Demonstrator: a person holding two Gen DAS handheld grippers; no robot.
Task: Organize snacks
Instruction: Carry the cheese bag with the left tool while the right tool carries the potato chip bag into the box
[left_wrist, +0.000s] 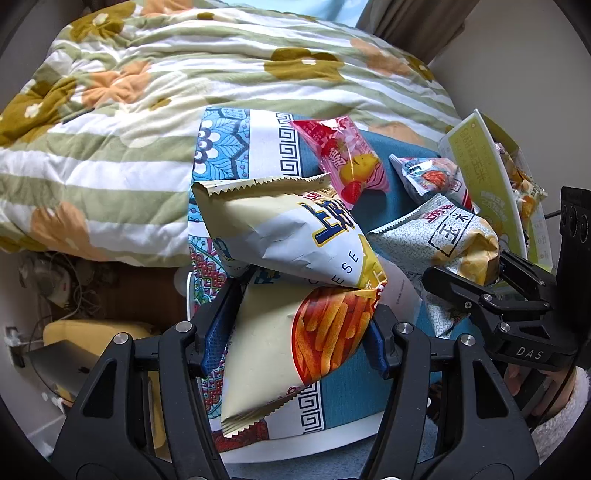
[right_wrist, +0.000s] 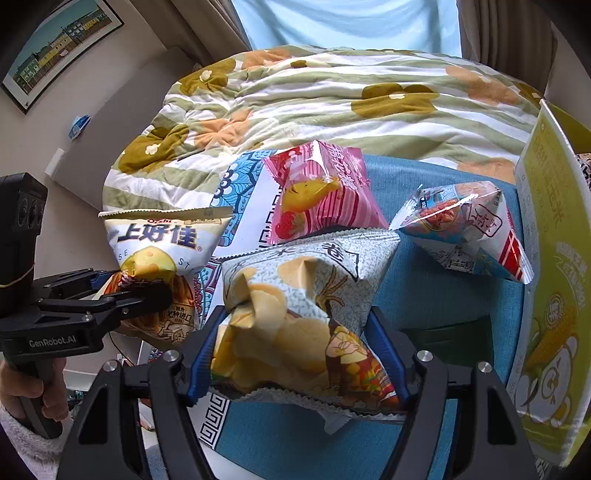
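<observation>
Left wrist view first: your left gripper (left_wrist: 297, 332) has its blue pads (left_wrist: 216, 325) pressed against both sides of the cheese stick bag (left_wrist: 295, 280), a cream pouch with orange sticks printed low on its front, held above the patterned cloth (left_wrist: 236, 147). At one o'clock from it lies the pink strawberry packet (left_wrist: 347, 158), and at two o'clock the small blue-and-red packet (left_wrist: 432, 177). At three o'clock your right gripper (left_wrist: 495, 280) clamps the grey-speckled chip bag (left_wrist: 450, 236), with the yellow-green box (left_wrist: 487, 173) standing just beyond it. A striped, flowered quilt (left_wrist: 166, 92) fills the frame from nine to twelve o'clock. Right wrist view next: your right gripper (right_wrist: 297, 354) squeezes the chip bag (right_wrist: 303, 306) between its blue pads (right_wrist: 201, 358), the bag crumpled inward at its middle. At nine o'clock your left gripper (right_wrist: 147, 291) grips the cheese stick bag (right_wrist: 155, 254) near its lower half. The pink packet (right_wrist: 317, 192) lies at twelve o'clock on the cloth (right_wrist: 243, 173), the blue-and-red packet (right_wrist: 469, 232) at two o'clock, and the box (right_wrist: 554, 295) stands upright at three o'clock. The quilt (right_wrist: 332, 96) lies beyond them all.
</observation>
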